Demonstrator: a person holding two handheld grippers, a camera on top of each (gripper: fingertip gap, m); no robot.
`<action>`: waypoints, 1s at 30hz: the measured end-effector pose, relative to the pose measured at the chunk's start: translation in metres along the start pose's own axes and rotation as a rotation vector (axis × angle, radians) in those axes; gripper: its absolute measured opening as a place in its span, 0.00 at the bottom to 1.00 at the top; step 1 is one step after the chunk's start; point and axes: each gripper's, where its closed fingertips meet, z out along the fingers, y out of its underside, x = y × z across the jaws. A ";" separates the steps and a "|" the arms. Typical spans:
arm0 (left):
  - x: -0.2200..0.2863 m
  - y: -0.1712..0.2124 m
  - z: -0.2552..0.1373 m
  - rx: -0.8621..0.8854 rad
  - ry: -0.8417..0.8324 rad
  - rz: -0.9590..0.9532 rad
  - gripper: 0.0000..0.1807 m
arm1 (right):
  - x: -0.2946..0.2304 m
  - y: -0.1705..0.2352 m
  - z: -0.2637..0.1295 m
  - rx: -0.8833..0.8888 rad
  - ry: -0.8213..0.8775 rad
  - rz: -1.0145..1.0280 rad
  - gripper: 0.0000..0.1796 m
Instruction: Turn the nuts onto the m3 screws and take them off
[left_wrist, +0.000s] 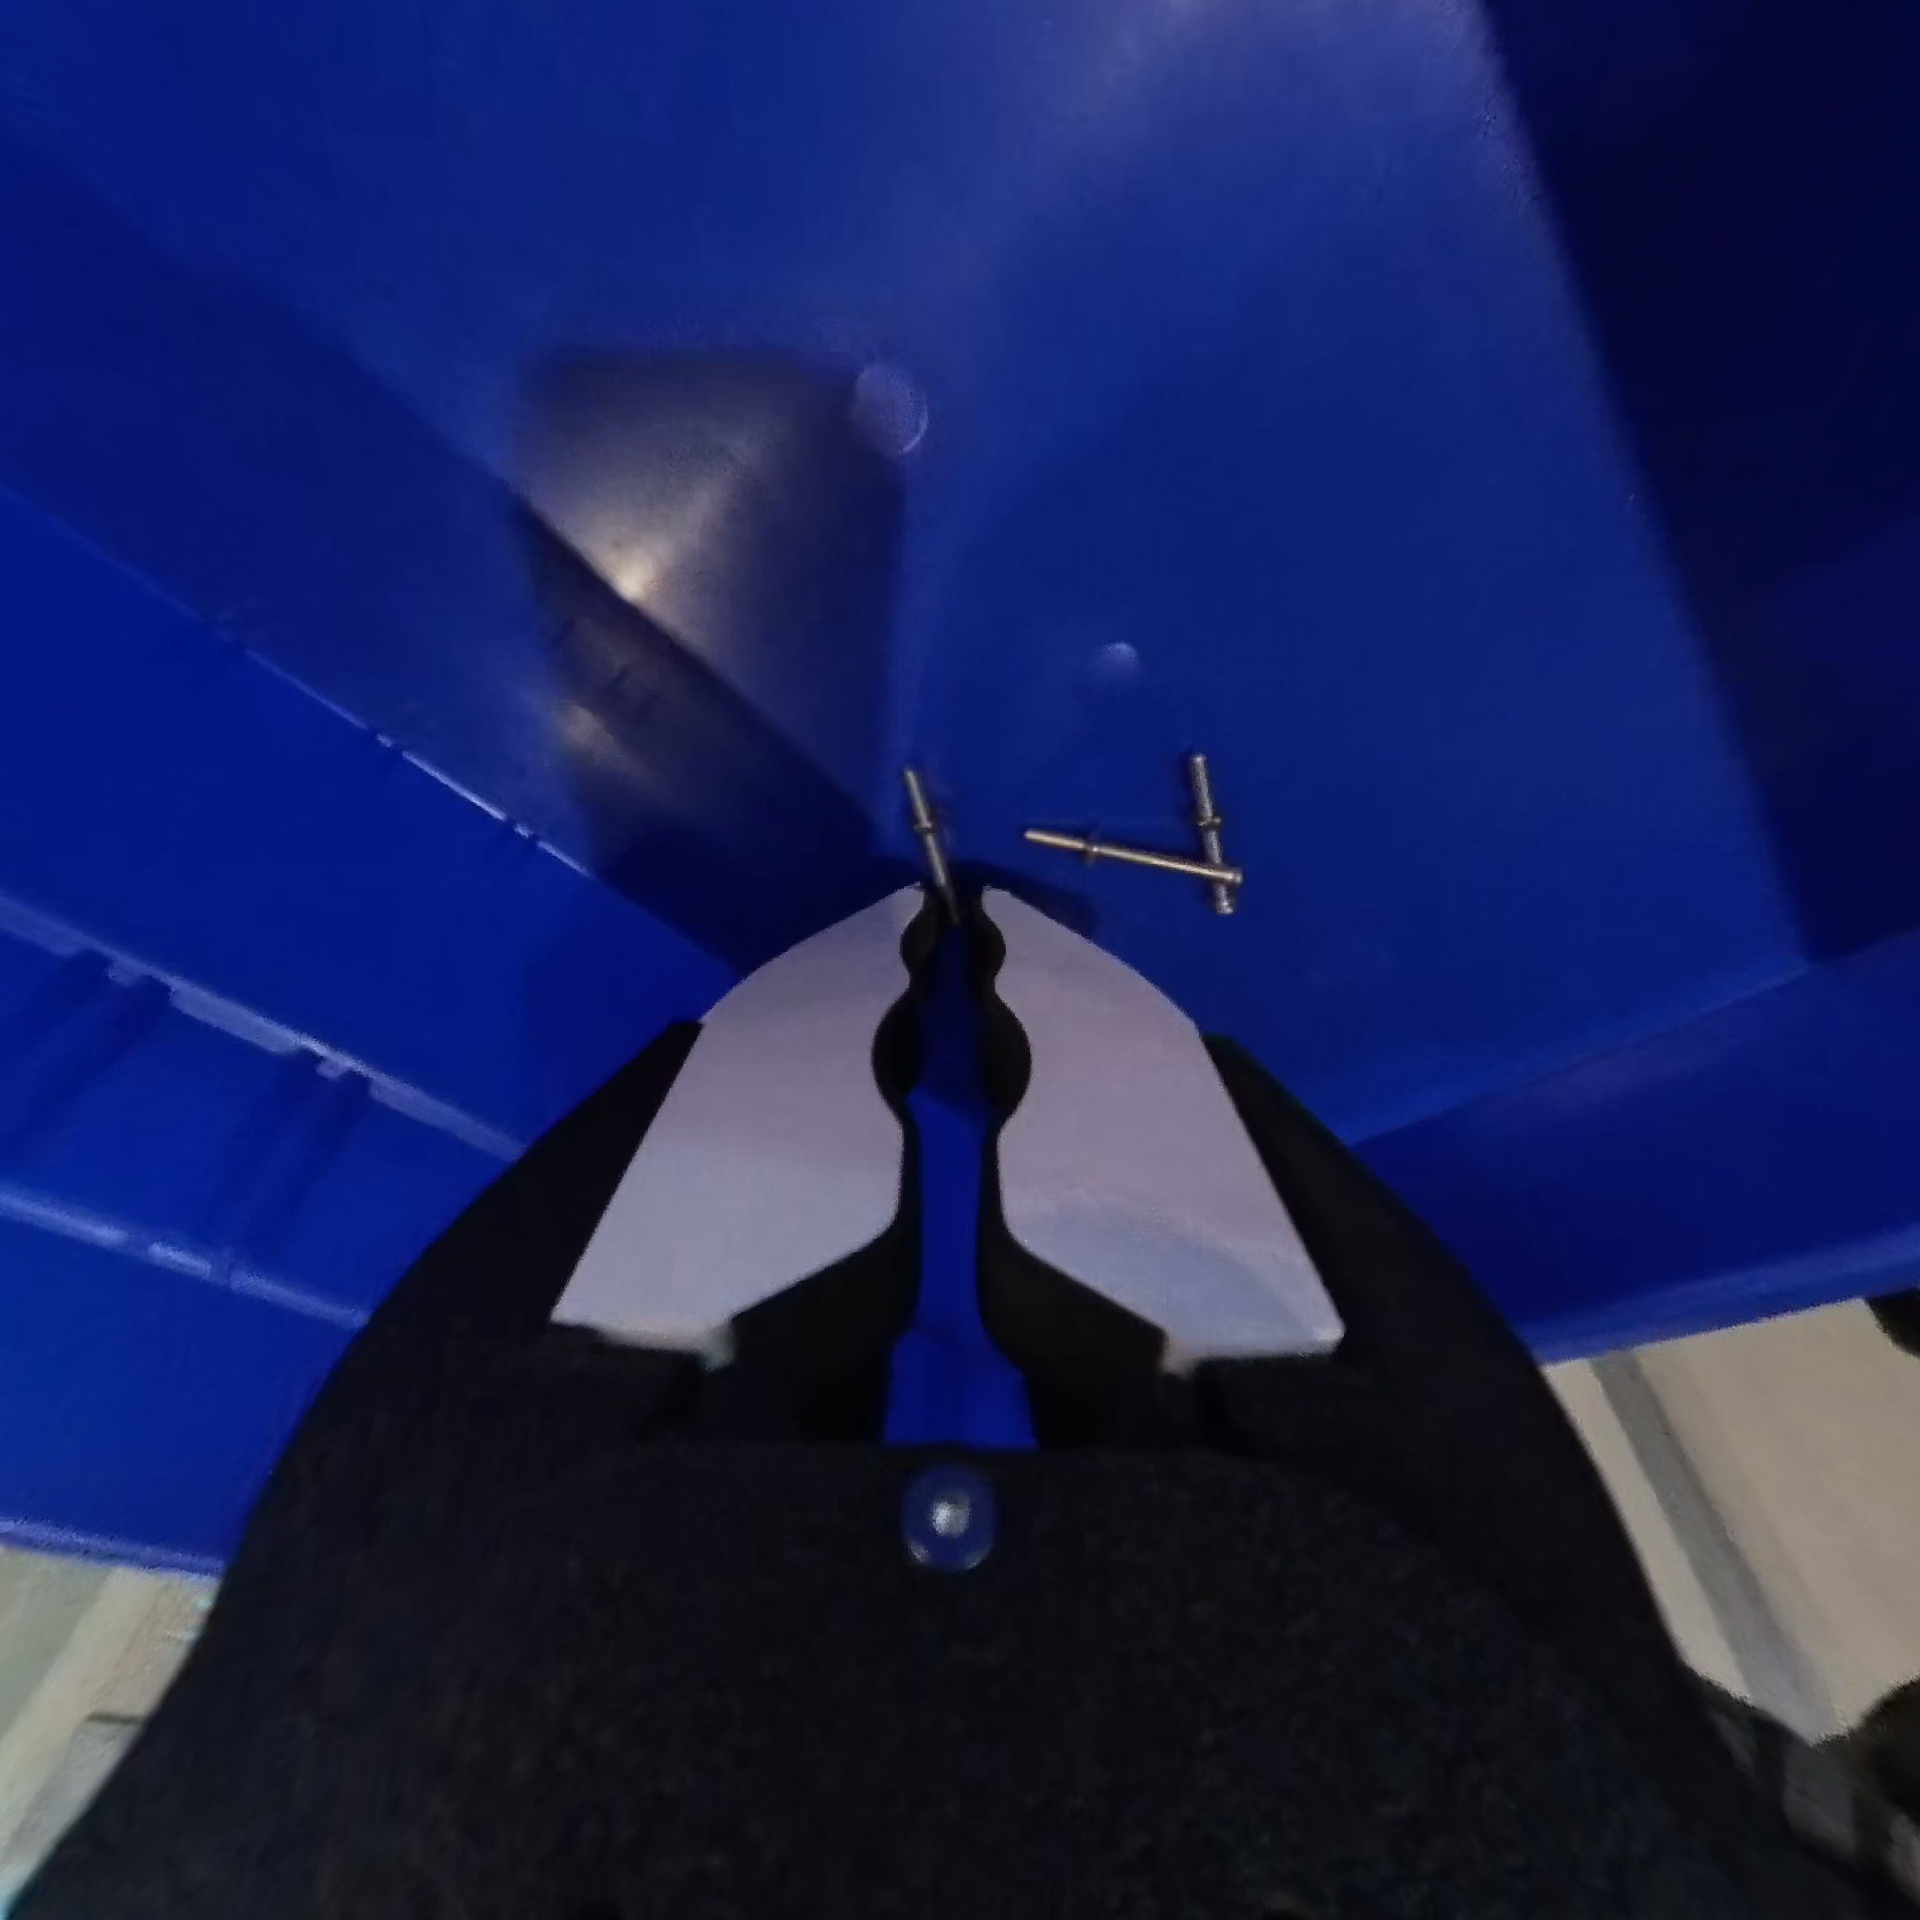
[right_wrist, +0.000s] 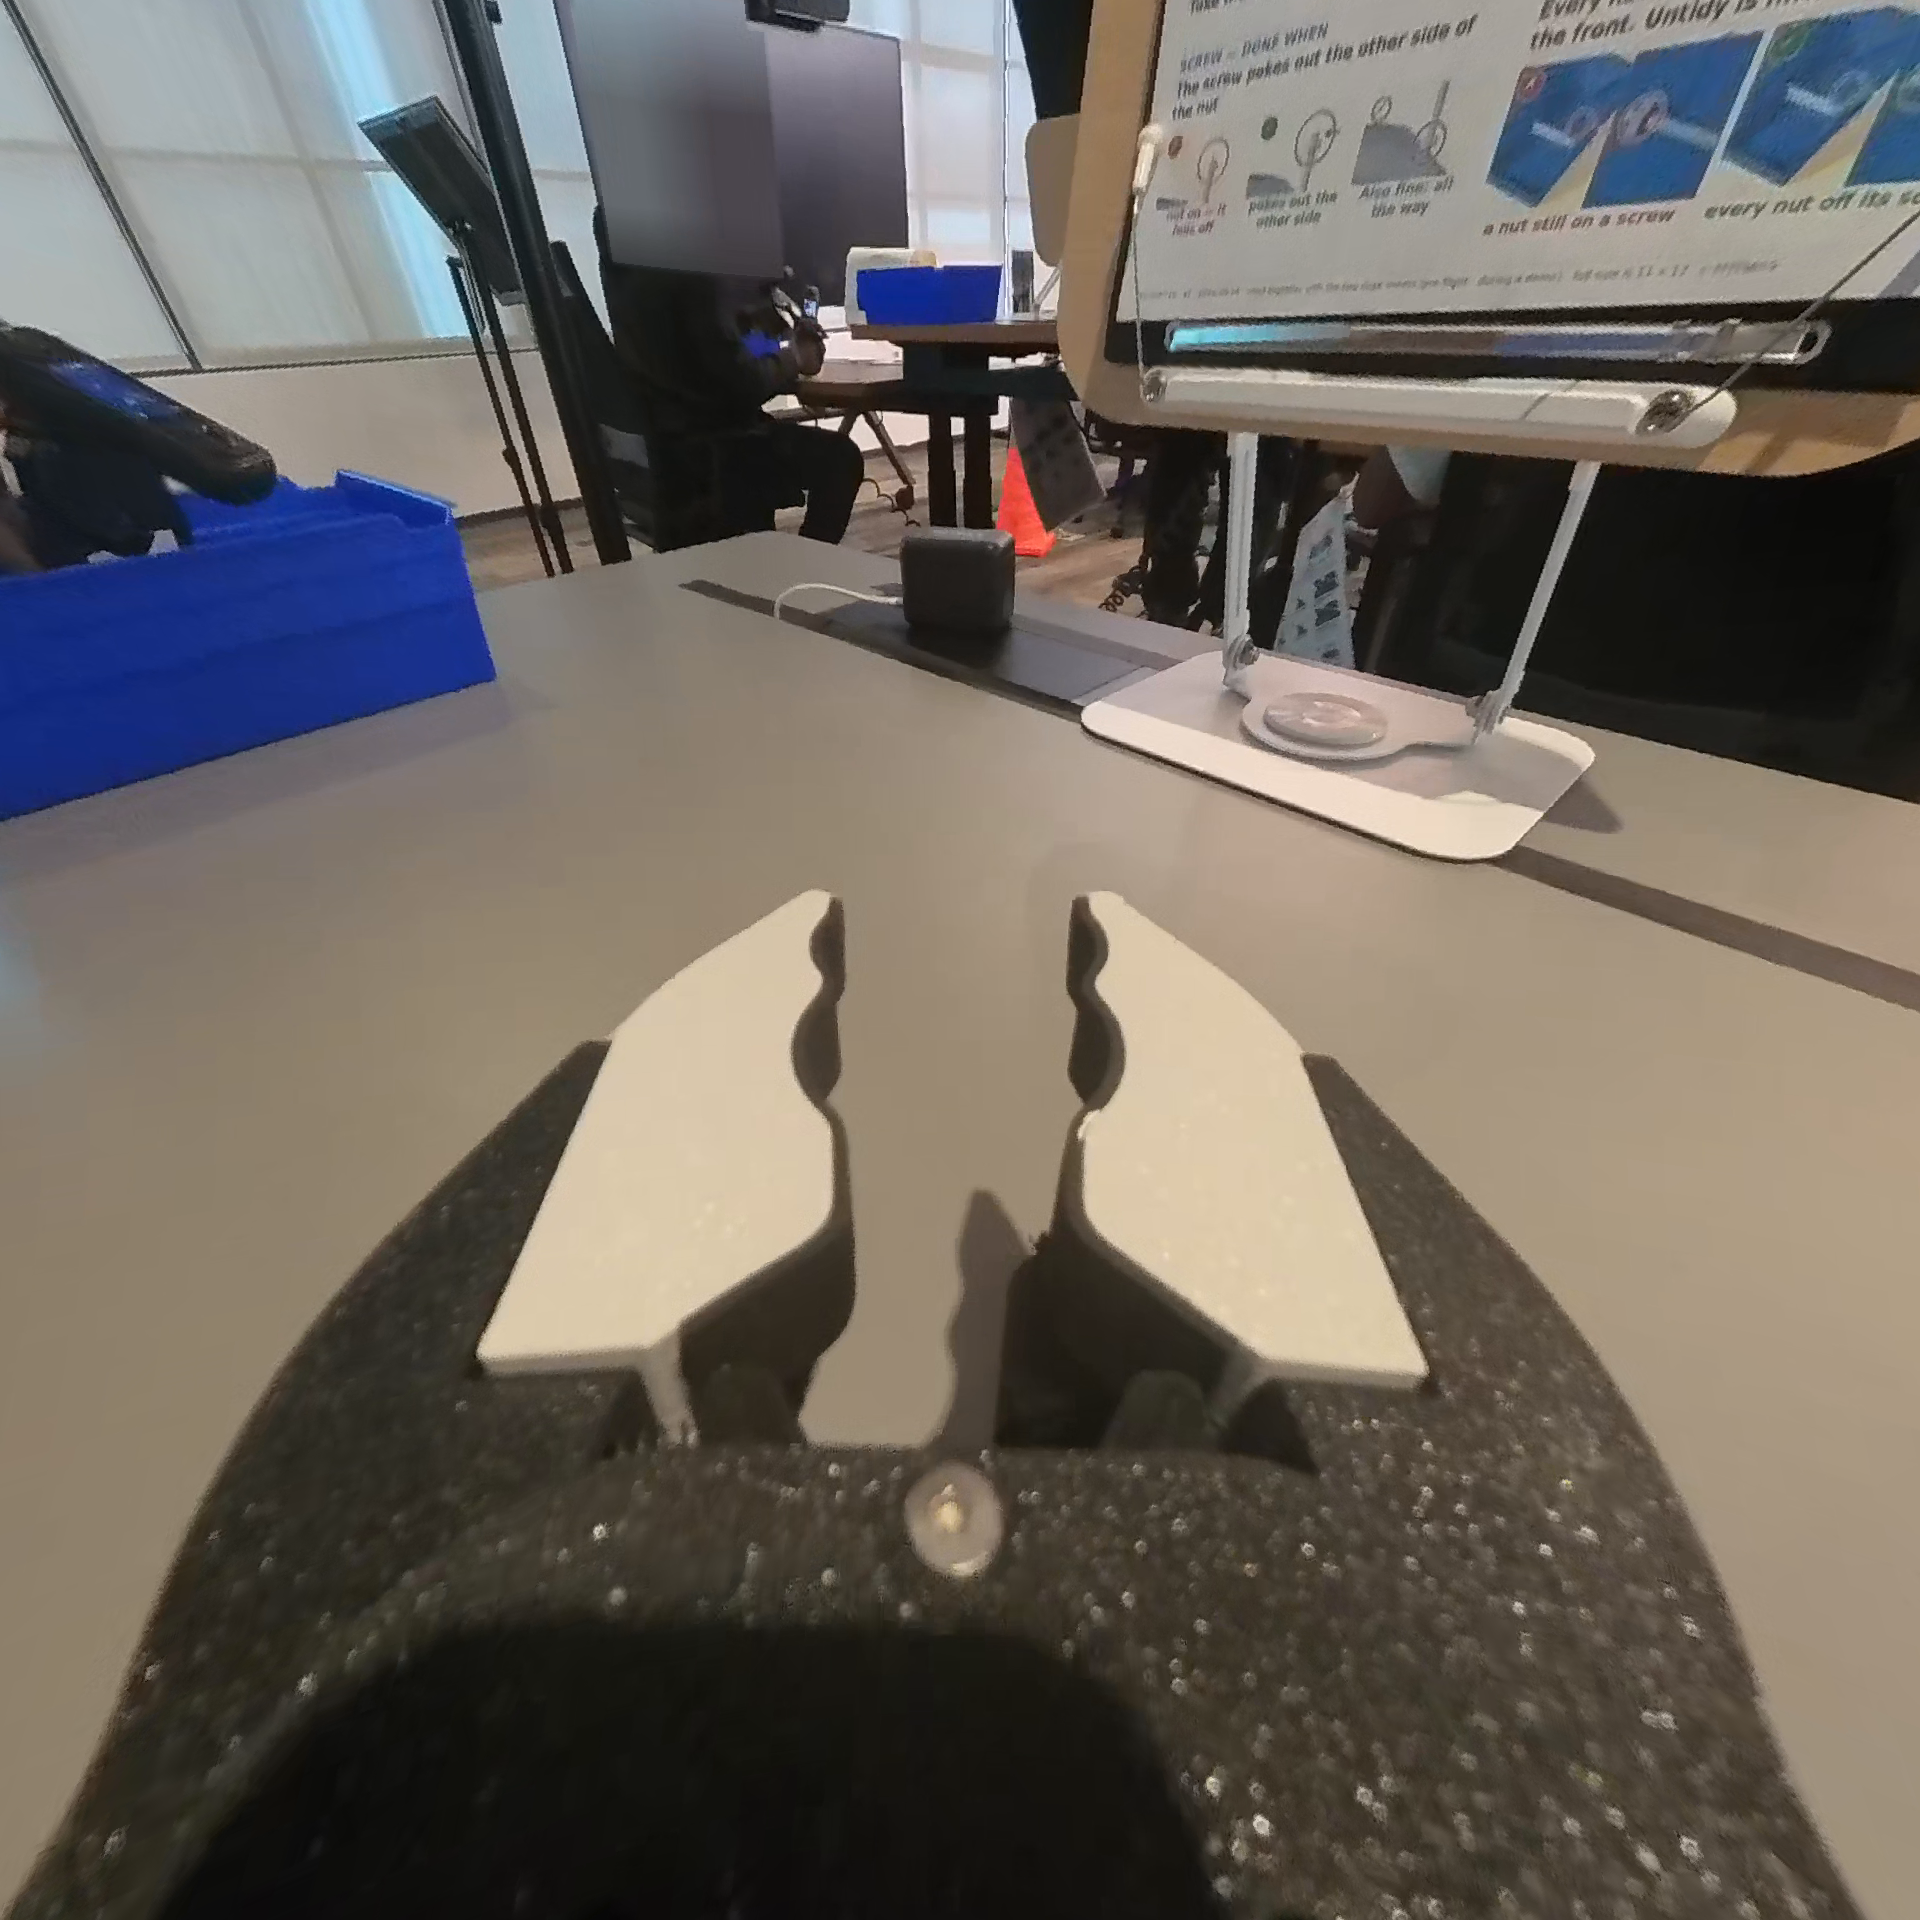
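In the left wrist view my left gripper (left_wrist: 951, 902) reaches down into a blue bin (left_wrist: 1247, 468) and is shut on a thin metal screw (left_wrist: 928, 834) with a nut on its shaft; the screw sticks out beyond the fingertips. Two more screws with nuts, one (left_wrist: 1127, 854) lying crosswise and one (left_wrist: 1214, 836) lengthwise, touch each other on the bin floor just right of the tips. In the right wrist view my right gripper (right_wrist: 956, 914) is open and empty, low over the grey table (right_wrist: 727, 831). The blue bin (right_wrist: 239, 634) stands at the far left with the left gripper (right_wrist: 114, 436) in it.
A white stand base (right_wrist: 1340, 758) holding an instruction board (right_wrist: 1507, 156) is at the right back of the table. A small black cube (right_wrist: 956, 582) with a white cable sits on a dark strip at the table's far edge. A person sits at another desk behind.
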 end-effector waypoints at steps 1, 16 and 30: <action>0.000 0.001 -0.001 0.015 -0.003 -0.015 0.03 | 0.000 -0.001 -0.001 0.002 -0.001 -0.003 0.23; 0.069 -0.087 -0.167 0.828 0.032 0.012 0.02 | -0.006 -0.001 0.000 0.012 -0.026 0.006 0.22; 0.351 -0.299 -0.233 1.426 0.619 0.570 0.02 | -0.034 -0.004 0.003 0.060 -0.251 0.086 0.21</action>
